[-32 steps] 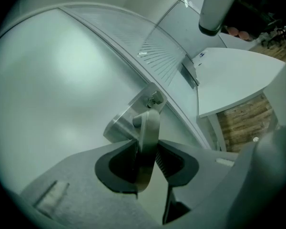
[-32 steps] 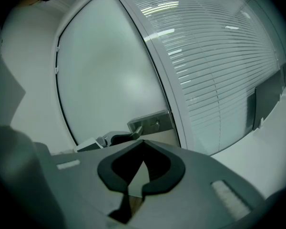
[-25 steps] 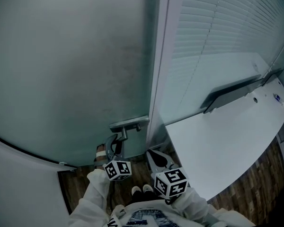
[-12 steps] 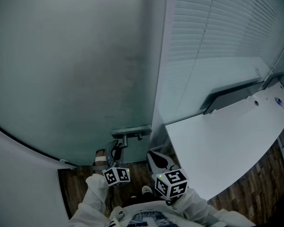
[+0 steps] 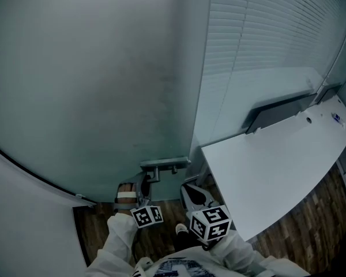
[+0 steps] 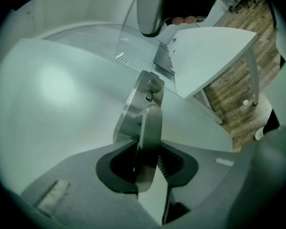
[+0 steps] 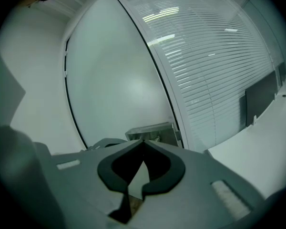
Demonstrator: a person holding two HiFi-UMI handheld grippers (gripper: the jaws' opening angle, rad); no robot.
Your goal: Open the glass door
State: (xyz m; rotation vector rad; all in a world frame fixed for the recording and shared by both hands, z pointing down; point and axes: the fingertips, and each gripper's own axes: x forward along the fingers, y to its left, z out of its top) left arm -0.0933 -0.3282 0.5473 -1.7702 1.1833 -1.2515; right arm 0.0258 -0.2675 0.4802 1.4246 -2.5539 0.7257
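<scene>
Ahead of us the glass door (image 5: 92, 85) blocks the way, its metal lever handle (image 5: 164, 164) jutting toward us. On our right the white table (image 5: 277, 166) reaches nearly to the door frame (image 5: 199, 97). A white wall (image 5: 23, 224) closes our left, leaving a narrow strip of wooden floor (image 5: 98, 229) between.
</scene>
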